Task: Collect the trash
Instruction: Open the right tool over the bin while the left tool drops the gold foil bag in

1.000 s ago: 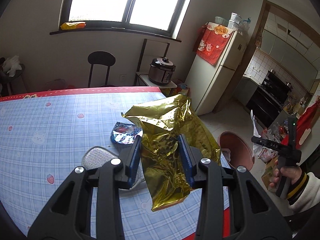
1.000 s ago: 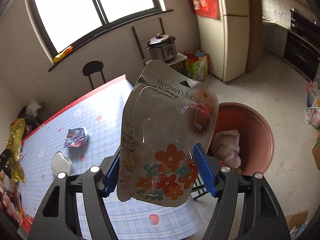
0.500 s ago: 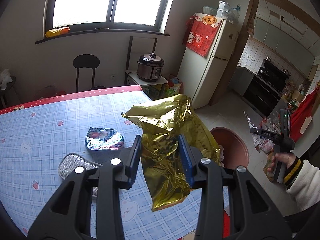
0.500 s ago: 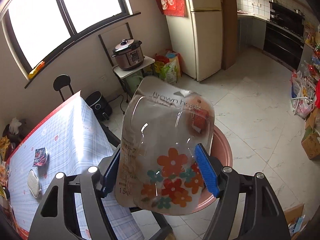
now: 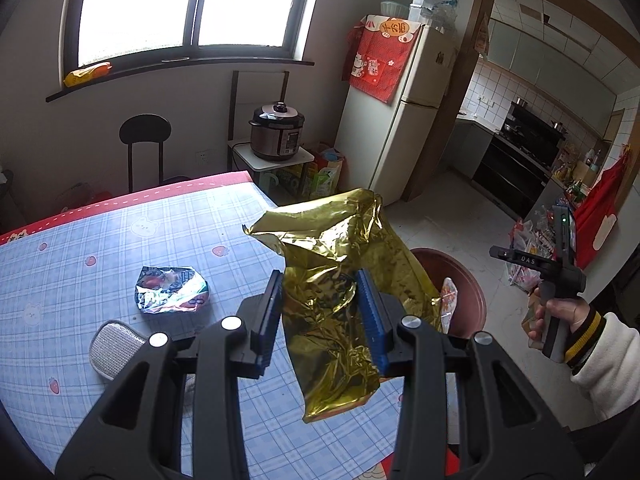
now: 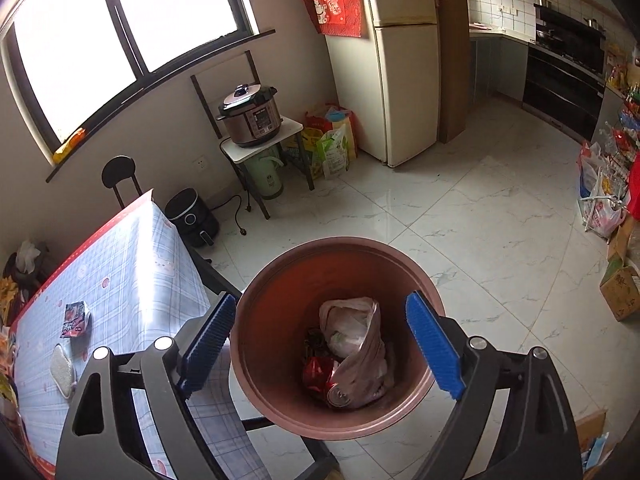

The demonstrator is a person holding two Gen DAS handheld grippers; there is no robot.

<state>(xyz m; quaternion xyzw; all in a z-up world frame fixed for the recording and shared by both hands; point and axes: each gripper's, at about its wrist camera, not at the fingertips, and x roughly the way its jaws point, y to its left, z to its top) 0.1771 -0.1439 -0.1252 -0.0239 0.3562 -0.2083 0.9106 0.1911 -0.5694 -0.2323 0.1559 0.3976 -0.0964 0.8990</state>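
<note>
My left gripper [image 5: 319,309] is shut on a crumpled gold foil bag [image 5: 340,280] and holds it above the table's right edge. My right gripper [image 6: 320,344] is open and empty, right above the brown trash bin [image 6: 280,276] on the floor. The clear blister pack [image 6: 366,356] lies inside the bin on other trash. The bin [image 5: 464,276] shows past the gold bag in the left wrist view. A crumpled snack wrapper [image 5: 170,290] lies on the blue checked tablecloth [image 5: 120,248]; it also shows in the right wrist view [image 6: 75,319].
A silver mesh pad [image 5: 114,348] lies near the wrapper, also seen from the right [image 6: 62,368]. A fridge [image 6: 404,60], a rice cooker on a stand [image 6: 250,116], a black chair [image 5: 146,148], and bags along the right wall [image 6: 600,204] surround the tiled floor.
My right gripper moved off the table to above the bin, opened, and dropped the blister pack in. My left gripper stayed shut on the gold bag and moved right toward the table's edge.
</note>
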